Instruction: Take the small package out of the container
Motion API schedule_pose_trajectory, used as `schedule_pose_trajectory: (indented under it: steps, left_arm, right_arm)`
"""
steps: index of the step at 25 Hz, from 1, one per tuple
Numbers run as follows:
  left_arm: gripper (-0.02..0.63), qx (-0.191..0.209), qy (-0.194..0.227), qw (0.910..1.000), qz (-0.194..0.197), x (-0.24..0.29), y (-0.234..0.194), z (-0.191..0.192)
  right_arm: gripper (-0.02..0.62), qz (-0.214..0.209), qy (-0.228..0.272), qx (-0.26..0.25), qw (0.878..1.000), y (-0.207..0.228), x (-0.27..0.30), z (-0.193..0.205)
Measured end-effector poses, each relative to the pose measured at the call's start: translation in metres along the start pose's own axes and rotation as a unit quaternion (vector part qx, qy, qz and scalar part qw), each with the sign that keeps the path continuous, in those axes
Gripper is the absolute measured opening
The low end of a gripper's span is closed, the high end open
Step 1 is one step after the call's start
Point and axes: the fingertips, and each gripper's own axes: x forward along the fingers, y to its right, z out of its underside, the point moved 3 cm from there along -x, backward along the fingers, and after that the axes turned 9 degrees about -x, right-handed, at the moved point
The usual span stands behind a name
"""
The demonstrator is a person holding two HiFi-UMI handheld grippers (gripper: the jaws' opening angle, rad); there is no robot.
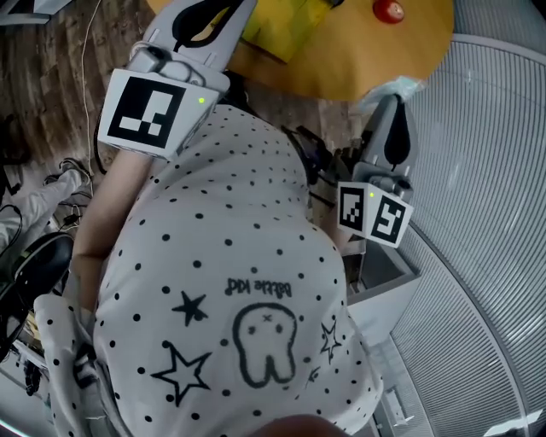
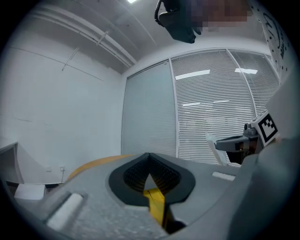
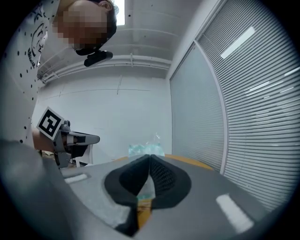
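Teal small package (image 3: 140,150) pinched in closed right gripper (image 3: 149,156) | left gripper (image 2: 149,155) clamped on yellow container (image 1: 286,30) | advised: package drawn well clear, pinch firm, container steadied.

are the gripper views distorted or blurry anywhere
Left gripper view: fisheye bends the blinds, dark corners, jaws soft. Right gripper view: same bend, ceiling light glares, package soft. Head view: sharp, shirt fills it.
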Motion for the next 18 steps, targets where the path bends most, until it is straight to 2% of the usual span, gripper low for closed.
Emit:
schedule_pose_trajectory:
  steps: [7,18]
  left_arm:
    - [0.003,0.002,-0.009,0.9999,0.013,0.002,0.005,0.004]
    - [0.003,0.008,-0.015,0.9991,0.04,0.003,0.012,0.007]
  right_arm:
    - [0.003,0.003,-0.018,0.005,1.0,0.005,-0.015,0.016]
    - [0.003,0.009,-0.02,0.013,1.0,0.004,-0.03,0.022]
